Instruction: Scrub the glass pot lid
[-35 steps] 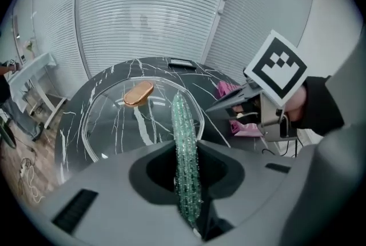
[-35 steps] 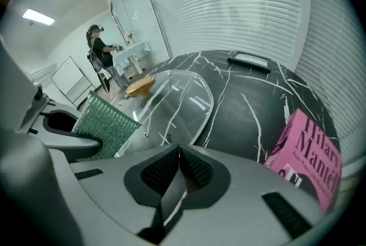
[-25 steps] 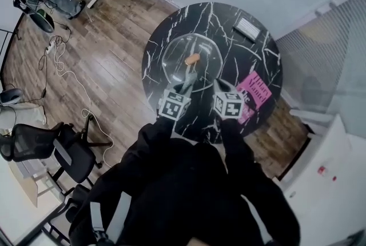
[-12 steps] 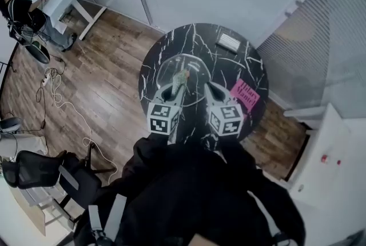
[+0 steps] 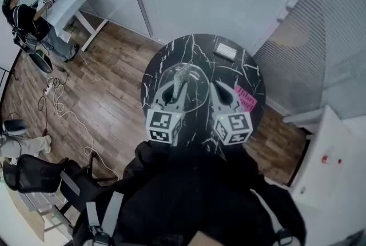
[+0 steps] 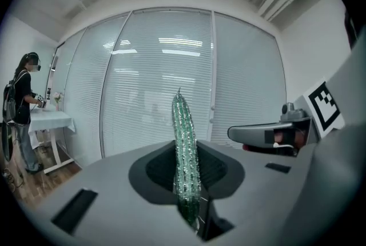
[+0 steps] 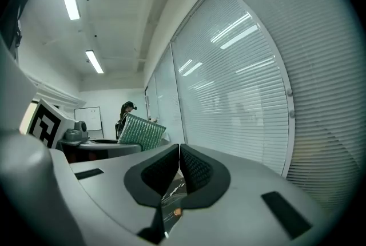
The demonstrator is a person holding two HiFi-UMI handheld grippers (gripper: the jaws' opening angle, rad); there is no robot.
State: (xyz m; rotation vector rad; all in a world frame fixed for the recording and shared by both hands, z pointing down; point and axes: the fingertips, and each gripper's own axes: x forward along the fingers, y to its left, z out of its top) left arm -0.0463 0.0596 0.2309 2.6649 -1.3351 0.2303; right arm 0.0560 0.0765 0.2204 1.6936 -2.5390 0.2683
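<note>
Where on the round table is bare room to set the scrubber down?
The table shows bare marble between the small grey item and the pink card, and along the far rim behind the glass lid. The near middle is crowded: the left gripper with the scrubber and the right gripper hang over it.

The left gripper (image 5: 178,86) holds a green scrubber (image 5: 183,74) above the glass lid (image 5: 198,93), near the round table's (image 5: 200,47) left edge.

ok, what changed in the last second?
Both grippers lifted away from the glass lid: the left gripper, shut on the green scrub pad, now holds it upright; the right gripper rose alongside, shut and empty. Lid and pink card stayed put on the table.
</note>
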